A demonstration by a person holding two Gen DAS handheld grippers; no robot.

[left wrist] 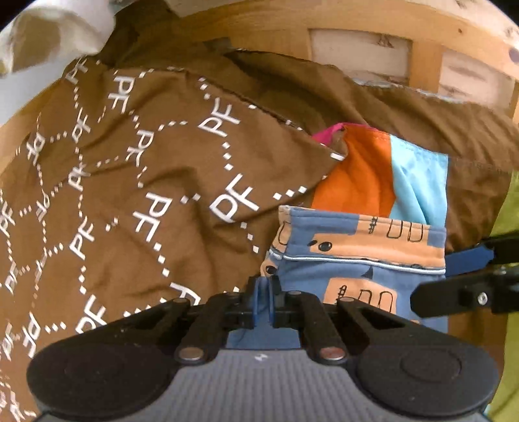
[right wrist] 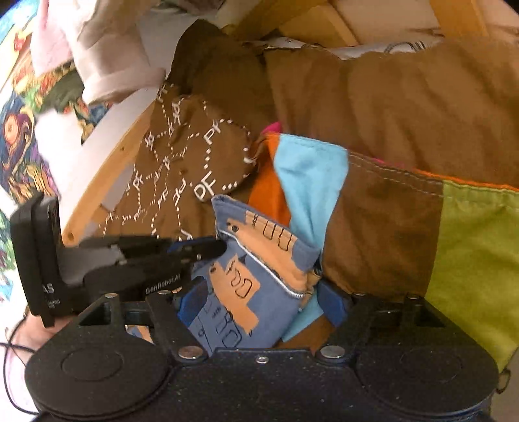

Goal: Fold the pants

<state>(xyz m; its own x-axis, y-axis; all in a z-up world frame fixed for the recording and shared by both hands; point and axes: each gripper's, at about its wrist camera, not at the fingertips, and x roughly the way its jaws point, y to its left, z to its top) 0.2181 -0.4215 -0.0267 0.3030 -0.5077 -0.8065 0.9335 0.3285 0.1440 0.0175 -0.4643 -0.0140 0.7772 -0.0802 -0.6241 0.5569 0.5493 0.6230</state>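
The pants (left wrist: 353, 259) are small, blue with peach patches and black drawings, lying folded on brown bedding. They also show in the right wrist view (right wrist: 246, 285). My left gripper (left wrist: 263, 303) is shut on the pants' left edge; it appears from the side in the right wrist view (right wrist: 194, 250). My right gripper (right wrist: 259, 308) stands open around the pants' right side, its blue pads (right wrist: 334, 305) on either side of the cloth. Its fingers enter the left wrist view (left wrist: 460, 269) at the right.
A brown blanket with white "PF" print (left wrist: 146, 181) lies left. Orange and light-blue cloth (left wrist: 382, 175) lies behind the pants. A lime-green patch (right wrist: 476, 259) is at the right. A wooden frame (left wrist: 356, 29) runs along the back. White and patterned fabrics (right wrist: 97, 65) pile at far left.
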